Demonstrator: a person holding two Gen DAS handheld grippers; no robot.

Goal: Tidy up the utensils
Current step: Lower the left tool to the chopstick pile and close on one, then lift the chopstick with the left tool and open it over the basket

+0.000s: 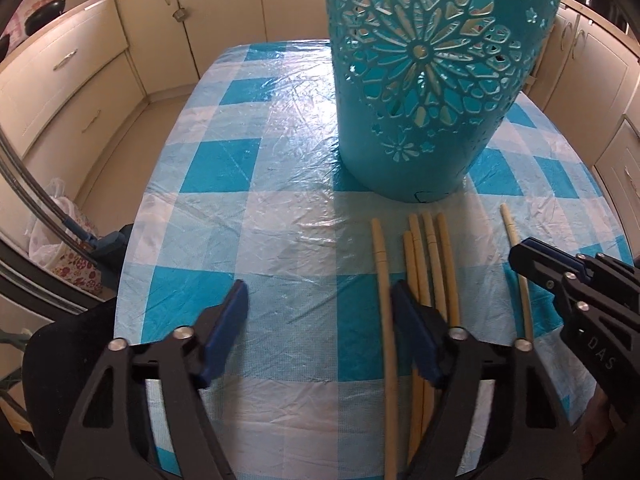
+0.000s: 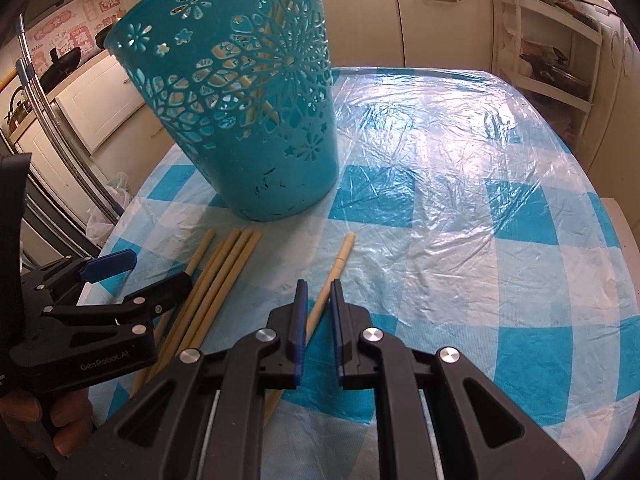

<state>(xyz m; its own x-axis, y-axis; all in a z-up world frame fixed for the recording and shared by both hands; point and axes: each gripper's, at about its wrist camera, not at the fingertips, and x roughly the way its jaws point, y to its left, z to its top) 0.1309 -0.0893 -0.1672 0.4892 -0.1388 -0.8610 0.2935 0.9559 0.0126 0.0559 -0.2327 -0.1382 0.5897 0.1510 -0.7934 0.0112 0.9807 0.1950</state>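
A teal cut-out basket (image 1: 424, 92) stands upright on the checked table; it also shows in the right wrist view (image 2: 248, 108). Several pale chopsticks (image 1: 430, 264) lie in a bunch in front of it, also in the right wrist view (image 2: 224, 276). One single chopstick (image 2: 332, 276) lies apart to their right, seen too in the left wrist view (image 1: 516, 256). My left gripper (image 1: 320, 304) is open and empty, its right finger over the bunch. My right gripper (image 2: 319, 300) straddles the single chopstick with a narrow gap, jaws not closed on it.
The table has a blue-and-white checked cloth under clear plastic (image 2: 460, 200). Cream kitchen cabinets (image 1: 80, 80) surround it. A white shelf rack (image 2: 552, 48) stands at the far right. A bag with flowered cloth (image 1: 60, 240) sits on the floor left of the table.
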